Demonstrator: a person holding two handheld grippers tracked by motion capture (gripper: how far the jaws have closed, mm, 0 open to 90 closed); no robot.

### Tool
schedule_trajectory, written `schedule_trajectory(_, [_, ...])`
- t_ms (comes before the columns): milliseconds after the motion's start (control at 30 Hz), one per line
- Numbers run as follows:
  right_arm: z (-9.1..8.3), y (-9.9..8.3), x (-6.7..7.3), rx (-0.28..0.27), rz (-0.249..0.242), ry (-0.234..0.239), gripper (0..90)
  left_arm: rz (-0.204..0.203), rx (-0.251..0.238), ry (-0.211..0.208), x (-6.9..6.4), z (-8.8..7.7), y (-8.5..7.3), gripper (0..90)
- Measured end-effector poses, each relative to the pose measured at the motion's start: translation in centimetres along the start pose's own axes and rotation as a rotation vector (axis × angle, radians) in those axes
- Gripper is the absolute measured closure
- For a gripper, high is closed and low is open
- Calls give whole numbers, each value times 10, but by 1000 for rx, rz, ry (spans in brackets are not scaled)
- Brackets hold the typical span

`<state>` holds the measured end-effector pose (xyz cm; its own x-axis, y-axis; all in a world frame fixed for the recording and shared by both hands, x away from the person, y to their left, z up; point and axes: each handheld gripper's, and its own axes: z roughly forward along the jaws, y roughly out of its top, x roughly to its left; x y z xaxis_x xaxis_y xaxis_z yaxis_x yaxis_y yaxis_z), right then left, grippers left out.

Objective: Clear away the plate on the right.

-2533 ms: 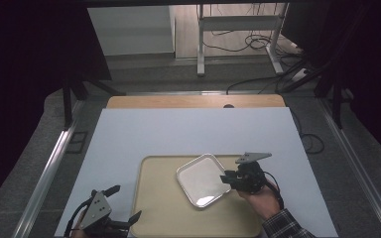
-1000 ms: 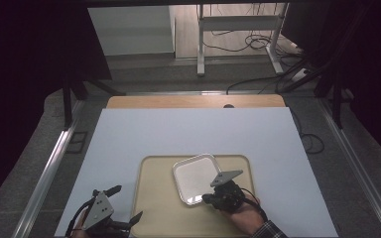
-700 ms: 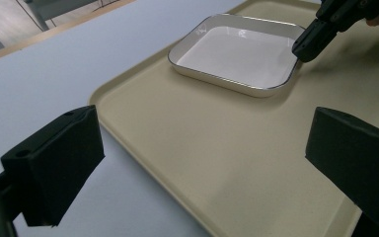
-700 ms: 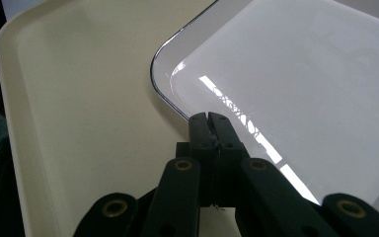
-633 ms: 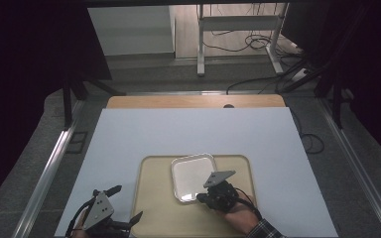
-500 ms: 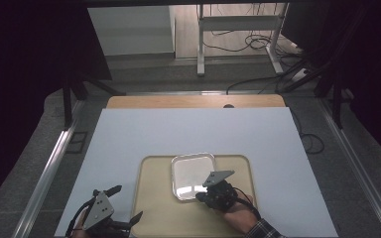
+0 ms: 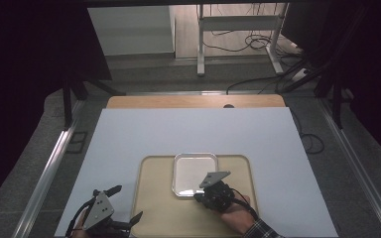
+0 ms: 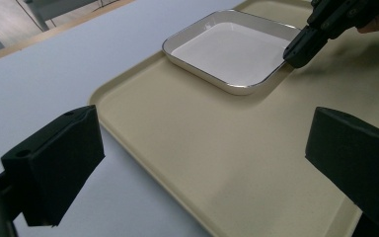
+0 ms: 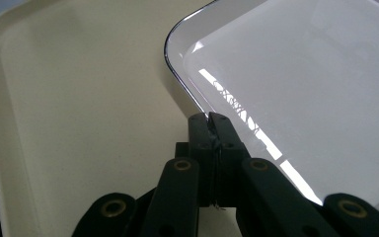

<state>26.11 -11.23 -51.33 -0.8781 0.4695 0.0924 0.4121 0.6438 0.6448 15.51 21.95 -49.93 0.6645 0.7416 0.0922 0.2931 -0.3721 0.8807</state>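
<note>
Right gripper (image 9: 212,121): fingers pinched tight on the near rim of the white square plate (image 9: 316,84).
Left gripper (image 7: 116,210): fingers spread wide, holding nothing, by the tray's near left corner.
Plate: lies on the beige tray (image 7: 154,208), toward its far middle.
Tray: sits on the white desk (image 7: 129,134).

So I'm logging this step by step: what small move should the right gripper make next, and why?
Probably open the jaws and back off. The right gripper is pinched on the near rim of the white square plate, which lies flat inside the beige tray. The left gripper waits open.
</note>
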Motion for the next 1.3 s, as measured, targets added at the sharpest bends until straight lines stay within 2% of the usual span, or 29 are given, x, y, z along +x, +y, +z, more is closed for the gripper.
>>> schedule_trajectory(300, [-2, 1, 1, -10, 10, 9, 842, 0, 0, 1, 0, 0, 0, 9])
schedule_trajectory(433, [-7, 2, 0, -27, 12, -1, 806, -1, -1, 0, 0, 0, 0, 9])
schedule_trajectory(733, [-21, 1, -4, -74, 27, -25, 665, -1, -1, 0, 0, 0, 0, 8])
schedule_trajectory(1067, [-36, -6, -13, -94, 49, -60, 496, -4, -5, -2, 0, 0, 0, 9])
schedule_trajectory(1300, [-49, -9, -19, -123, 60, -87, 451, -14, -9, -4, 1, -1, 0, 8])
